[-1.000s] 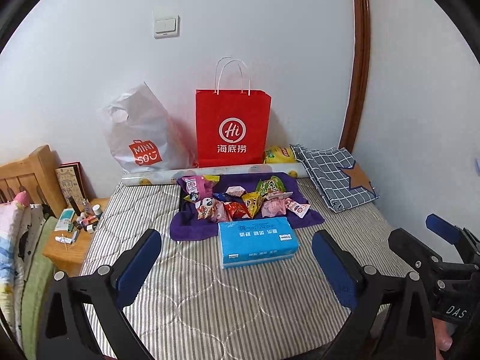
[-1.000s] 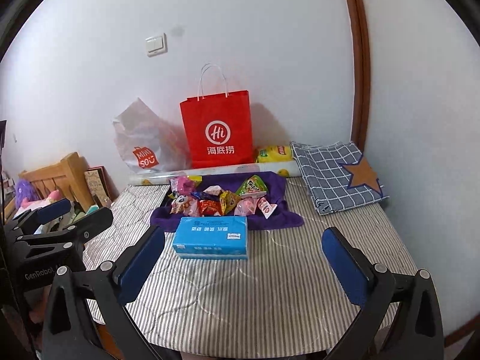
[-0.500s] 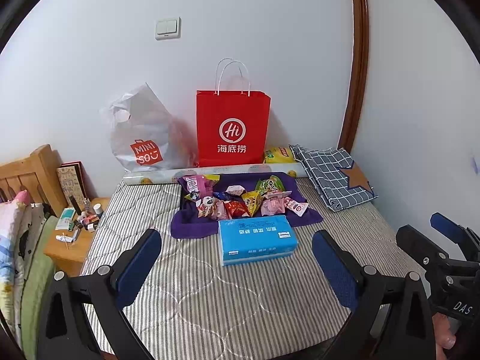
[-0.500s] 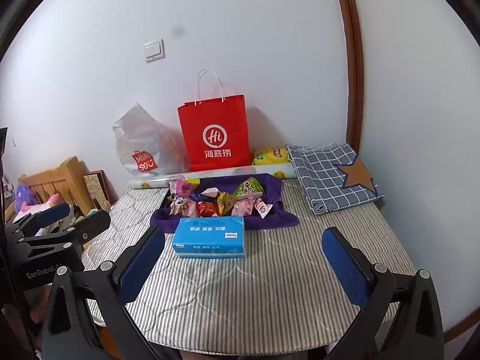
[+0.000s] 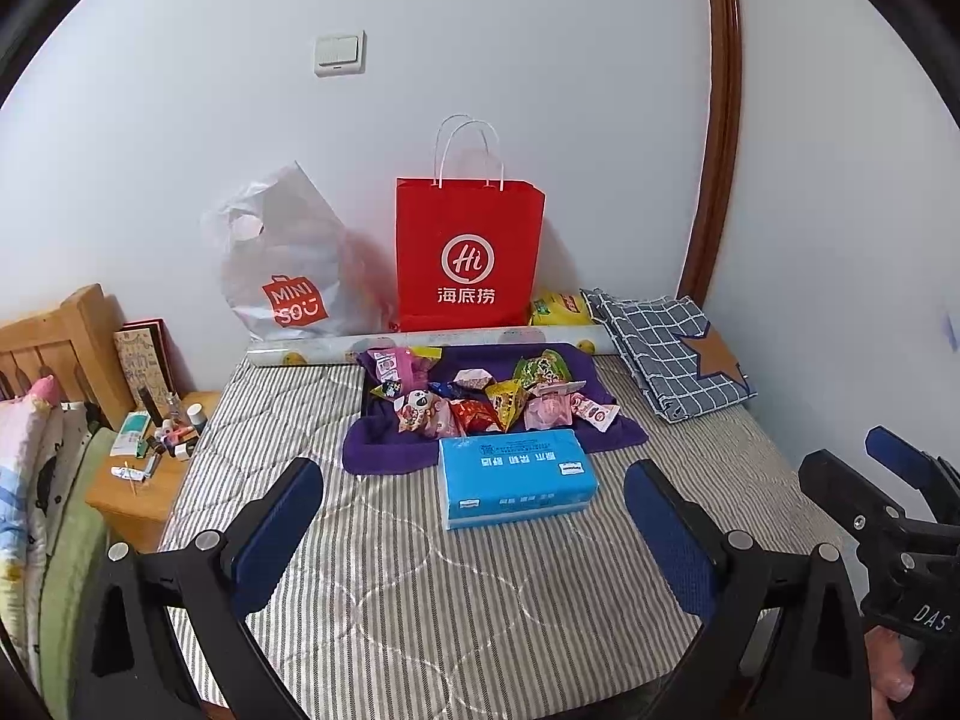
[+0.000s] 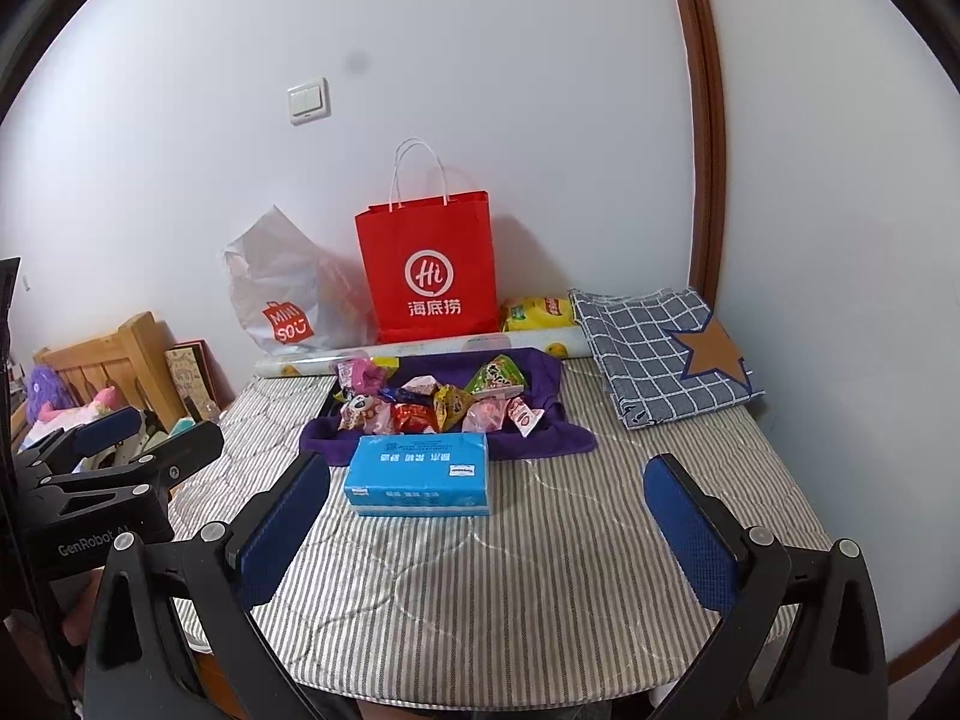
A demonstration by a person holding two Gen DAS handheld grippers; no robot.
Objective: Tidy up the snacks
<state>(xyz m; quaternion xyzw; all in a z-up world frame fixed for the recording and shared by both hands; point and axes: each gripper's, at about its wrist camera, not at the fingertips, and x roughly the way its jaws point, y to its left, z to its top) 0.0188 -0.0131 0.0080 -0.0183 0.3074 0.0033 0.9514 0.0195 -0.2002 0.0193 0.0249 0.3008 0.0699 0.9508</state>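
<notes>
Both claws (image 5: 474, 528) (image 6: 486, 528) spread wide, empty, snacks (image 5: 489, 402) well ahead on purple cloth (image 5: 384, 450)

I hold my left hand-held gripper (image 5: 474, 516) low in the frame, its two blue pads wide apart with nothing between them. My right hand-held gripper (image 6: 486, 522) is the same, spread wide and empty. Each one shows at the edge of the other's view.

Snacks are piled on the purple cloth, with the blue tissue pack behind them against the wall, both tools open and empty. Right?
Not quite. The tissue pack lies in front of the snacks, nearer the tools, as the left wrist view shows. The rest holds: snacks on the purple cloth, left tool and right tool open and empty.
</notes>
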